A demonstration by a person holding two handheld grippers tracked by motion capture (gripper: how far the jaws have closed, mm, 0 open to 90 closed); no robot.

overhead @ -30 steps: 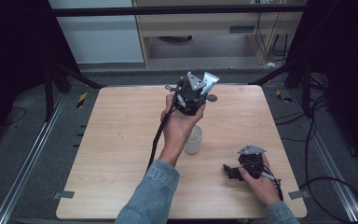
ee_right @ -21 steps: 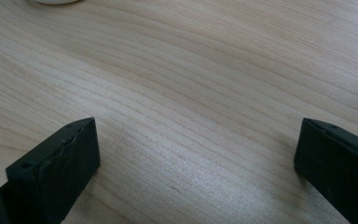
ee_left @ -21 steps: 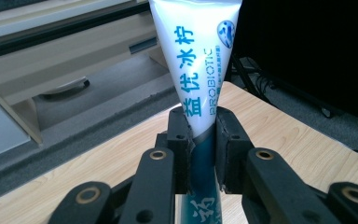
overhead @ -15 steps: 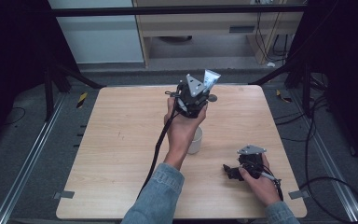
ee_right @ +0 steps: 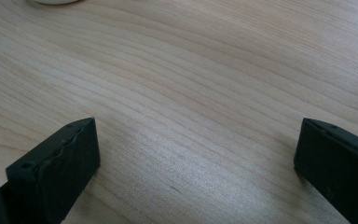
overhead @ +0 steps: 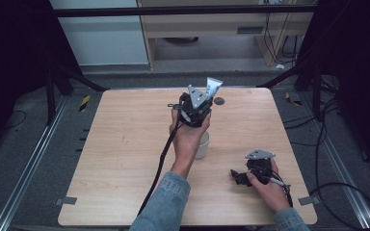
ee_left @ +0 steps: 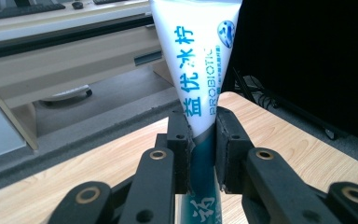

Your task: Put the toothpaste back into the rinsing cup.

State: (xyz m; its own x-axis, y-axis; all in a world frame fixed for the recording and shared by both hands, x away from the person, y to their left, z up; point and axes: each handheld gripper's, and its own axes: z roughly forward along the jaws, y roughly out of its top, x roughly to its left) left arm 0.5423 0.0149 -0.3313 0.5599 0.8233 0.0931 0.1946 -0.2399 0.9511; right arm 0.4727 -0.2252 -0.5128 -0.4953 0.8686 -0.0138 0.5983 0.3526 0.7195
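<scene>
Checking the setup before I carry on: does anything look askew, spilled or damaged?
Nothing spilled or broken. The toothpaste tube is pinched upright between the left gripper jaws above the white cup. The right gripper rests open on the table.

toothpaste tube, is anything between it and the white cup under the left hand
Nothing visible. The left hand-held gripper clamps the toothpaste tube above the table, and the white cup stands just below the hand, partly covered by it in the high view. The cup's mouth is hidden.
</scene>
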